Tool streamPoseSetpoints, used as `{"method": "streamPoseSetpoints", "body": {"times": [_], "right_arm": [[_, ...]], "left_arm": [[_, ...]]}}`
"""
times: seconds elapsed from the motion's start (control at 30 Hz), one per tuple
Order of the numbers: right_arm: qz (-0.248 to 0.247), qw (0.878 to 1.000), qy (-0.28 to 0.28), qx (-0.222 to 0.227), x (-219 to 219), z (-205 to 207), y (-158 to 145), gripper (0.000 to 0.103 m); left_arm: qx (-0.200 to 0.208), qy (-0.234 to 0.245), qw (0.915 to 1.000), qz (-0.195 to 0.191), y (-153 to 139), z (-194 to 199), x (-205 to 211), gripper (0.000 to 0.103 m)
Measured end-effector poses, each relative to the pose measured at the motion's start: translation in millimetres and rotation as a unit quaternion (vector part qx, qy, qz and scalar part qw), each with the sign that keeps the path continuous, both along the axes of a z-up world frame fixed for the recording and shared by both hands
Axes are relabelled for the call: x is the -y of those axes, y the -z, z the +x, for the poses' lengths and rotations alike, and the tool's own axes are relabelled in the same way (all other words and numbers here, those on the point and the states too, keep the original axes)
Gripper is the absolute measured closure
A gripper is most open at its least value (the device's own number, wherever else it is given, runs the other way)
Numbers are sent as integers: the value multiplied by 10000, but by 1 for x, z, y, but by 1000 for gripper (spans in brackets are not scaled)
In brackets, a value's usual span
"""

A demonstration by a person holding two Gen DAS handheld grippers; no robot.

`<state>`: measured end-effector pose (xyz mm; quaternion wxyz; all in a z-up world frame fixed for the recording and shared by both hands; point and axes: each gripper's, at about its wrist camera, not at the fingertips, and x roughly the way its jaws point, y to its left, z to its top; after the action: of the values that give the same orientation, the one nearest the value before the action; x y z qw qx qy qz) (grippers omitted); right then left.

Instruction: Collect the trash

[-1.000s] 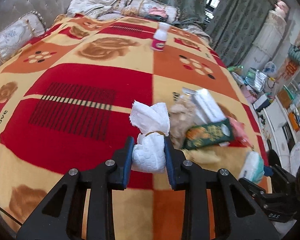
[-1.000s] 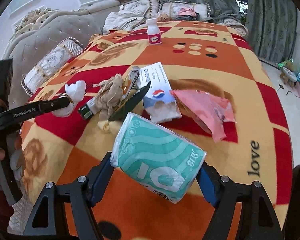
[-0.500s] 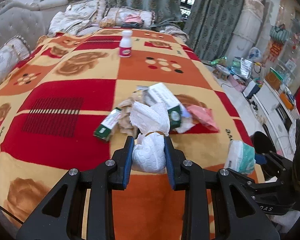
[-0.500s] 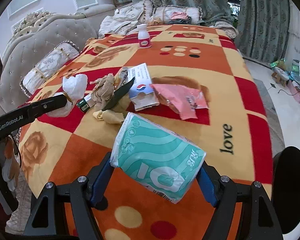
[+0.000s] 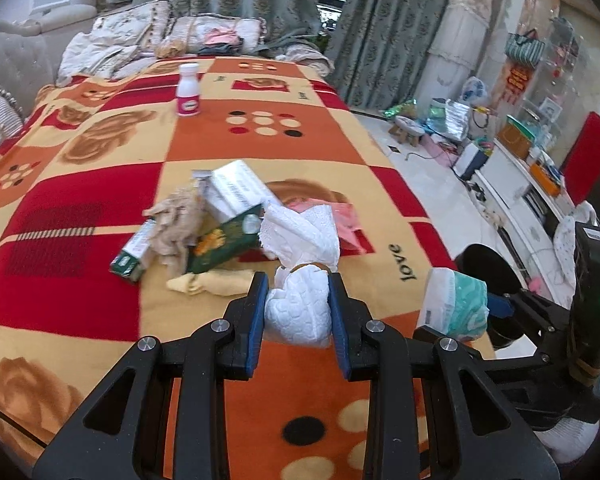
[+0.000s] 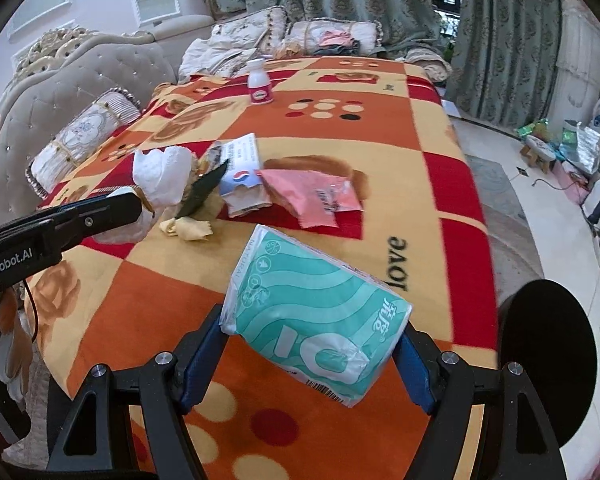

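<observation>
Between my left gripper's (image 5: 298,312) pads sits a wadded white tissue (image 5: 300,300), pinched tight. My right gripper (image 6: 312,354) is clamped wide around a teal tissue pack (image 6: 316,316).

Your trash pile (image 5: 220,224) sits mid-blanket (image 5: 300,148); bottle (image 5: 188,90) far behind it, bin (image 6: 546,354) off the blanket's near-right edge.

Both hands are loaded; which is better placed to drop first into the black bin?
Right, probably. Its hand-held gripper with the tissue pack is nearest the black bin; the left holds wadded tissue farther away.

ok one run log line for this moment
left gripper: shut on white tissue wad | right gripper: shut on teal tissue pack | black bin: nearby
</observation>
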<state>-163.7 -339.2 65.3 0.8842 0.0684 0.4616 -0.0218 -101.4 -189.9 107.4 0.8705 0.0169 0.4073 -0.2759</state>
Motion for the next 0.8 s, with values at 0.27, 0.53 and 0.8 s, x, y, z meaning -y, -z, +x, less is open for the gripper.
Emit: {"method": "streamPoseSetpoints", "body": {"times": [0.27, 0.53, 0.8], "right_arm": [[-65, 9993, 359, -26, 35, -20, -1, 27], [-105, 9968, 792, -73, 78, -40, 0, 27], [-154, 9918, 1264, -108, 124, -61, 0, 27]], "left_arm": [[-26, 359, 9993, -26, 0, -10, 40, 76], [-106, 704, 9974, -64, 3, -19, 85, 76], [-208, 1046, 9942, -95, 9, -27, 129, 76]]}}
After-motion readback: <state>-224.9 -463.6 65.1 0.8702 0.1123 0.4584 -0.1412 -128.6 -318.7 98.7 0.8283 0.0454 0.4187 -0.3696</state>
